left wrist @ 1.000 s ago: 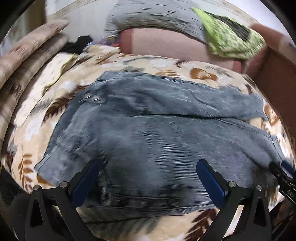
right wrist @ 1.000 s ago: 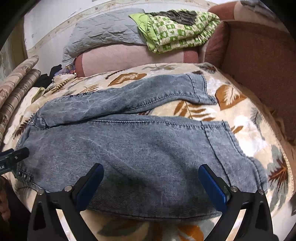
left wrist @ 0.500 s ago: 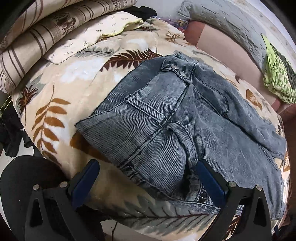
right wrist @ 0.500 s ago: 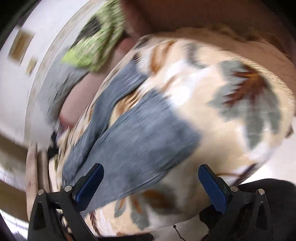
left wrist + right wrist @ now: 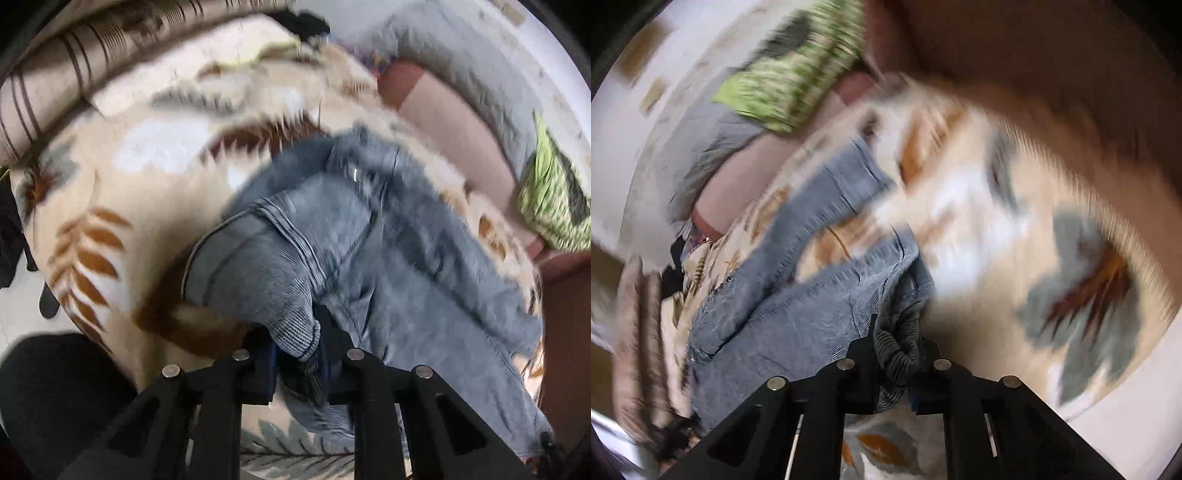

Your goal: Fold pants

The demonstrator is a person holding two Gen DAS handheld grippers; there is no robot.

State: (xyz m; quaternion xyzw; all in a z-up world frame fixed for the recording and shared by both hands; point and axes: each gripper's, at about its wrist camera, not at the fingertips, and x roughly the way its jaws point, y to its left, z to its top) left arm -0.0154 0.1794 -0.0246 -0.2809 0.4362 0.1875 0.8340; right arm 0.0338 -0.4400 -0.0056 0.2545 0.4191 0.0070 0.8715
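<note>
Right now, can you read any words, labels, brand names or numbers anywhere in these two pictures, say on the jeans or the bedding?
None can be read.
Faded blue-grey denim jeans: a small metal glint near the waist, too blurred to tell whether it bears any lettering; no label shows.
Cream plush blanket with brown and grey leaves: pattern only, no writing.
Green and white patterned cloth: motion-blurred print, no letters visible.

Left tongs [image 5: 297,363] closing on cloth; right tongs [image 5: 895,369] clamped, both angled downward.
</note>
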